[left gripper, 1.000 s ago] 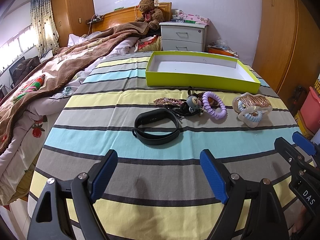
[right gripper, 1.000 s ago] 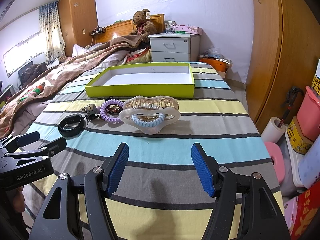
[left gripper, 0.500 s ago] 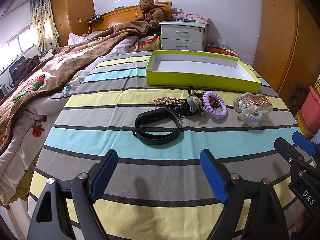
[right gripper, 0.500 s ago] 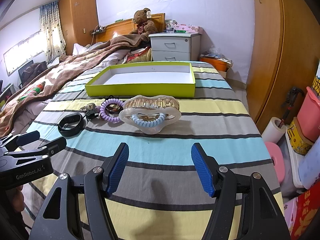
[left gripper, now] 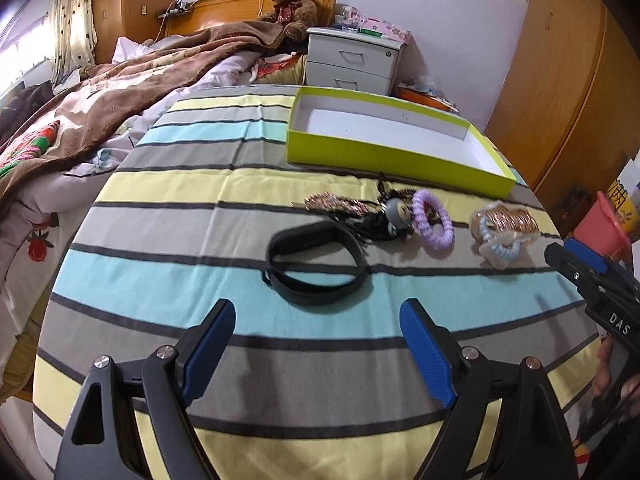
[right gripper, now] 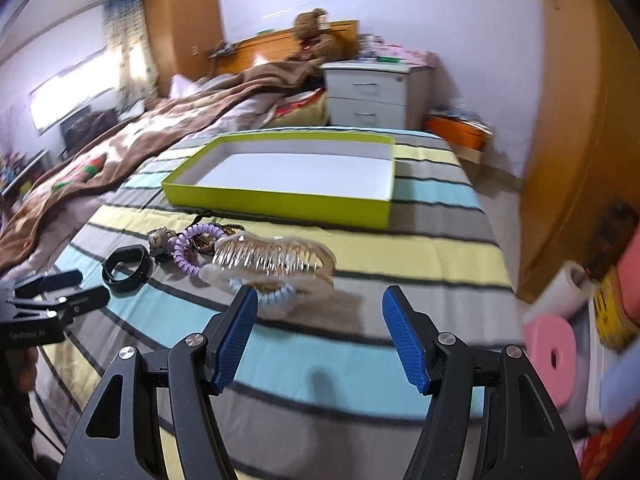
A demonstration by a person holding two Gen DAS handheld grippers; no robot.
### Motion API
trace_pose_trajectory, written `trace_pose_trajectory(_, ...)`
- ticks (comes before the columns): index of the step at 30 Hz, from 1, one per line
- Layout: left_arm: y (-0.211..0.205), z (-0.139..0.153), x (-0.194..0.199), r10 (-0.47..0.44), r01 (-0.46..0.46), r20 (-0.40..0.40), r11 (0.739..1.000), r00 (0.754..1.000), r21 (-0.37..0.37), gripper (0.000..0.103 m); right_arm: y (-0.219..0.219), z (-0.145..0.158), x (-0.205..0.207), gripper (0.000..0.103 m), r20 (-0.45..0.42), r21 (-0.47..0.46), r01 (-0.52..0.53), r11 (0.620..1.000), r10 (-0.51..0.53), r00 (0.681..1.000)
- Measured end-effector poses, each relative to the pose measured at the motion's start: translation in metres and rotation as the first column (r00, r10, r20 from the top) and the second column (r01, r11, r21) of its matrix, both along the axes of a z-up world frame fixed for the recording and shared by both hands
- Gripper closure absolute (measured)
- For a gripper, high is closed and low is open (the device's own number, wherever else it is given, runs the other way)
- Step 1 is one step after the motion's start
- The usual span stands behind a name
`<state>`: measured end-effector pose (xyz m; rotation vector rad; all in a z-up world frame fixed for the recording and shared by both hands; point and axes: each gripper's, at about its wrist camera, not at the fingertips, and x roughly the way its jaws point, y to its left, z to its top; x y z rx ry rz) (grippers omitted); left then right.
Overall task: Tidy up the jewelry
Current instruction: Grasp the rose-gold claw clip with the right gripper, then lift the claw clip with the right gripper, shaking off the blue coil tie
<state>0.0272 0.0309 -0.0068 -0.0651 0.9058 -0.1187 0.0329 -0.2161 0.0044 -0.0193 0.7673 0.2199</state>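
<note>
- Jaws of my right gripper (right gripper: 316, 336) and left gripper (left gripper: 316, 354) stand apart, holding nothing.
- Gold-toothed hair claw (right gripper: 276, 258) lies mid-frame, below the green tray (right gripper: 280, 200).
- I should straddle its body squarely before closing.

Both wrist views low over striped bedspread (left gripper: 168, 280), facing green tray (right gripper: 280, 200), shared.

Bare striped cloth (right gripper: 360, 344) fronts the right gripper (right gripper: 316, 320); hair claw (right gripper: 276, 258) blocks ahead-left.
</note>
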Motion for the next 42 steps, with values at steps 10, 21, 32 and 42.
trace_pose_trajectory(10, 0.002, 0.0, 0.01, -0.006, 0.006, -0.017, 1.0, 1.0, 0.018, 0.017, 0.018, -0.01, 0.031, 0.038, -0.043, -0.027, -0.171, 0.985, 0.17, 0.985)
trace_pose_trajectory(21, 0.004, -0.002, 0.015, 0.002, -0.002, -0.035, 1.0, 0.999, 0.011, 0.017, -0.005, -0.016, 0.053, 0.063, -0.132, 0.257, -0.137, 0.957, 0.175, 0.976)
trace_pose_trajectory(32, 0.008, -0.005, 0.02, 0.013, -0.014, -0.05, 1.0, 0.999, -0.011, 0.017, -0.048, -0.039, 0.046, 0.071, -0.225, 0.763, 0.01, 0.647, 0.25, 0.942)
trace_pose_trajectory(42, 0.008, -0.005, 0.018, 0.011, -0.011, -0.051, 1.0, 0.999, -0.019, 0.017, -0.024, 0.003, 0.015, 0.065, -0.122, 0.41, 0.053, 0.911, -0.002, 0.993)
